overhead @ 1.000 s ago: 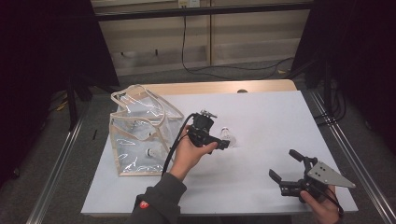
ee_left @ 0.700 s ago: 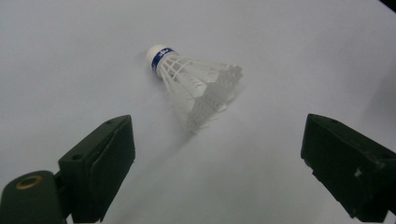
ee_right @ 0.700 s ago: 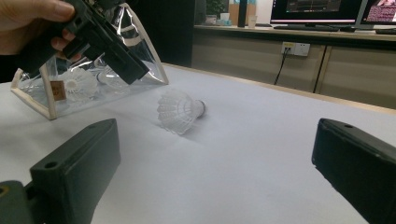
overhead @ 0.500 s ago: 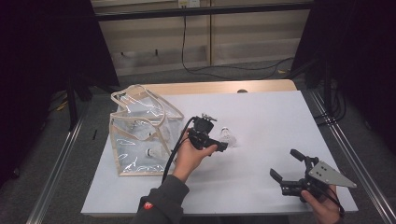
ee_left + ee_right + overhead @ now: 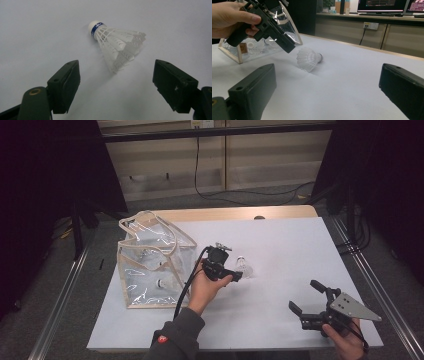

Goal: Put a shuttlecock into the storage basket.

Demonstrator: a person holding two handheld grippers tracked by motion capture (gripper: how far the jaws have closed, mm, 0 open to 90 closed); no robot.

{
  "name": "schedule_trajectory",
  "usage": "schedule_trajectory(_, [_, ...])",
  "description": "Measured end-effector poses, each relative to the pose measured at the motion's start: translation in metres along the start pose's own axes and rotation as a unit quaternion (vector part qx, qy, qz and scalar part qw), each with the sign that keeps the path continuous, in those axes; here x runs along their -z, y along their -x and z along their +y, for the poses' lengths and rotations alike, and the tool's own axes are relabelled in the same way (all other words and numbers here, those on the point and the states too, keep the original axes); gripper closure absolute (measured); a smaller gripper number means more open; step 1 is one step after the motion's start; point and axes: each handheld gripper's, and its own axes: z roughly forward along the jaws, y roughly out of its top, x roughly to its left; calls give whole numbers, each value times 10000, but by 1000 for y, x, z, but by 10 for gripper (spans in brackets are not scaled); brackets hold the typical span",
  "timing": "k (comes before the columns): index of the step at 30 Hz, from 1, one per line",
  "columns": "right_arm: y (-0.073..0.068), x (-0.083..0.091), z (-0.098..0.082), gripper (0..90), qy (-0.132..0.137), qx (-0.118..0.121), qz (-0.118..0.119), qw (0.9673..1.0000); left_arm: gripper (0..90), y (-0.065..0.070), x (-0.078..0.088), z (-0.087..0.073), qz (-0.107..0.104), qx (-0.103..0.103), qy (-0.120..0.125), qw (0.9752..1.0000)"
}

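At the left of the table (image 5: pixel 280 245) stood a clear plastic bag (image 5: pixel 150 265), open at the top, with what looked like a few shuttlecocks inside. Just right of it my left gripper (image 5: pixel 239 276) hung over a white shuttlecock (image 5: pixel 115 43) lying on its side on the table. My fingers (image 5: pixel 65 85) stood well apart and had just been closing in, with the feathers still ahead of them and nothing touched. I judged the shuttlecock almost weightless, likely to skid or roll at a nudge, and its feather skirt easily crushed. The firm rounded cork with the blue band seemed the safest place to take hold, or else a very gentle pinch low on the skirt. Far right, my right gripper (image 5: pixel 306 298) rested near the table's edge, its fingers wide open and empty.
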Motion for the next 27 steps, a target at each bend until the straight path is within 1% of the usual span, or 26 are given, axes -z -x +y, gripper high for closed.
schedule_trajectory(1, [0, 0, 0, 11, 5, 2, -3, 10000, 223, 1, -1, 0, 9, 23, 14, 10000])
schedule_trajectory(3, [0, 0, 0, 11, 4, 0, -7, 10000, 225, 0, -4, 0, 7, -17, -1, 10000])
schedule_trajectory(7, [0, 0, 0, 11, 1, 0, 5, 10000, 241, -1, -8, 0, 34, -14, -1, 10000])
schedule_trajectory(8, [0, 0, 0, 11, 2, -2, 7, 10000, 251, -1, -9, 0, 35, -15, 3, 10000])
schedule_trajectory(9, [0, 0, 0, 11, 0, 2, 3, 10000, 261, -1, -10, 0, 79, -5, 16, 10000])
schedule_trajectory(11, [0, 0, 0, 11, 10, -6, 8, 10000, 283, -2, -11, 0, 66, -44, 9, 10000])
schedule_trajectory(13, [1, 1, 0, 11, -4, 20, 0, 10000, 297, -2, -13, 0, 110, -50, 19, 9999])
schedule_trajectory(17, [0, 1, 0, 11, 6, 2, 10, 10000, 334, -4, -16, -1, 112, 12, 50, 9999])
schedule_trajectory(19, [0, 0, 0, 11, -3, 14, 23, 10000, 348, -4, -18, -1, 84, 80, 51, 9999])
schedule_trajectory(24, [0, 1, 0, 11, -5, 15, 35, 10000, 365, -3, -22, -1, 141, 30, 62, 9999])
schedule_trajectory(27, [0, 1, 0, 11, -2, -12, 25, 10000, 385, -4, -24, -1, 174, 60, 81, 9998])
